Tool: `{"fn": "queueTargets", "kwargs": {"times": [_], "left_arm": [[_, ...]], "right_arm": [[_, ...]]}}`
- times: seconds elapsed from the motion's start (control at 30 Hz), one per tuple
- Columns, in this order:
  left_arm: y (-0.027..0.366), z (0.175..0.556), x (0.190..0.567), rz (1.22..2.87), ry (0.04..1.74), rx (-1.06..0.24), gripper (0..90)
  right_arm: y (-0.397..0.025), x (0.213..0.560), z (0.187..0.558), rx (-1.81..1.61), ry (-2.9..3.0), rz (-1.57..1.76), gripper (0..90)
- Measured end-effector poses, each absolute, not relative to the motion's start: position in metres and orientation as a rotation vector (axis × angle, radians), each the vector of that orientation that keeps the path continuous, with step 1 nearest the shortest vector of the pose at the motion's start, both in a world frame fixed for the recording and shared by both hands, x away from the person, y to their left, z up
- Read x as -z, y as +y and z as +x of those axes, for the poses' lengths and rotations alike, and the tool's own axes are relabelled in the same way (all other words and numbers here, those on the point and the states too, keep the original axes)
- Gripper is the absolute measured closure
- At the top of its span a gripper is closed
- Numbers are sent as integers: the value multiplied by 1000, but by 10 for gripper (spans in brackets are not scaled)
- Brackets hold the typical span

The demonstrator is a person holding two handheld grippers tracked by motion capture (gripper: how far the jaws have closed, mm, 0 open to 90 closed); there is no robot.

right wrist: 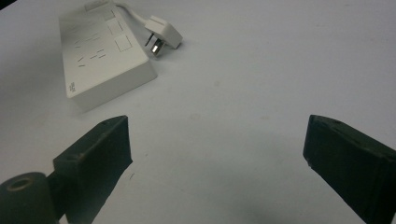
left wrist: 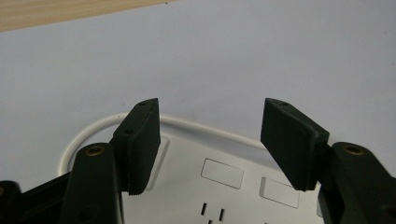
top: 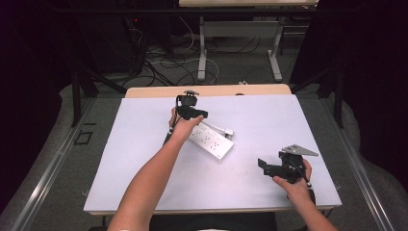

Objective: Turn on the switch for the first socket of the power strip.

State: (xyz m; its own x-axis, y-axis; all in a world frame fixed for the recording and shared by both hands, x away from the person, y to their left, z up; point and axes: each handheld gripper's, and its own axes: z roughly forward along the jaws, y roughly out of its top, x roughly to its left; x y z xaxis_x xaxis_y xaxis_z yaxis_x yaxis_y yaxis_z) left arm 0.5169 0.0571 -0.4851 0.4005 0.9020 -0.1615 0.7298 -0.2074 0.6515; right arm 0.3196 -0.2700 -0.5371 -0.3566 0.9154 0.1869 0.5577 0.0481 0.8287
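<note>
- Dim room, cables on floor beyond; pale sheet (top: 144, 159) over wooden table (top: 159, 91).
- One white power strip (top: 211, 141), mid-sheet, one plug (right wrist: 163, 32) beside.
- Two grippers: left gripper (left wrist: 210, 135) spread over strip; right gripper (right wrist: 217, 154) spread, well apart.

Table (top: 144, 91): a light wooden top showing as a strip along the far edge, the rest lying under a pale lavender-white sheet (top: 144, 159) that is covering it almost edge to edge.

Lying on the sheet, near the middle: one white power strip (top: 211, 141), flat, socket face up, sitting at an angle to the table's edges. Its white cable (left wrist: 93, 130) is curling round the strip's far end and lying on the sheet. Its white plug (right wrist: 163, 33) is resting on the sheet just beside the strip, prongs pointing toward it.
</note>
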Motion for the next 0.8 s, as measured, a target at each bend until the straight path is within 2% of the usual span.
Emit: {"fn": "queueTargets", "kwargs": {"times": [0.5,0.7,0.8], "left_arm": [[62,511,458,1972,1292,-354,244],[58,503,450,2002,1236,-355,156],[57,500,448,2004,1221,-327,62]], "right_arm": [[-270,537,319,-1233,1938,1489,69],[-270,537,319,-1236,1936,1490,68],[-270,537,319,-1235,1936,1491,69]]}}
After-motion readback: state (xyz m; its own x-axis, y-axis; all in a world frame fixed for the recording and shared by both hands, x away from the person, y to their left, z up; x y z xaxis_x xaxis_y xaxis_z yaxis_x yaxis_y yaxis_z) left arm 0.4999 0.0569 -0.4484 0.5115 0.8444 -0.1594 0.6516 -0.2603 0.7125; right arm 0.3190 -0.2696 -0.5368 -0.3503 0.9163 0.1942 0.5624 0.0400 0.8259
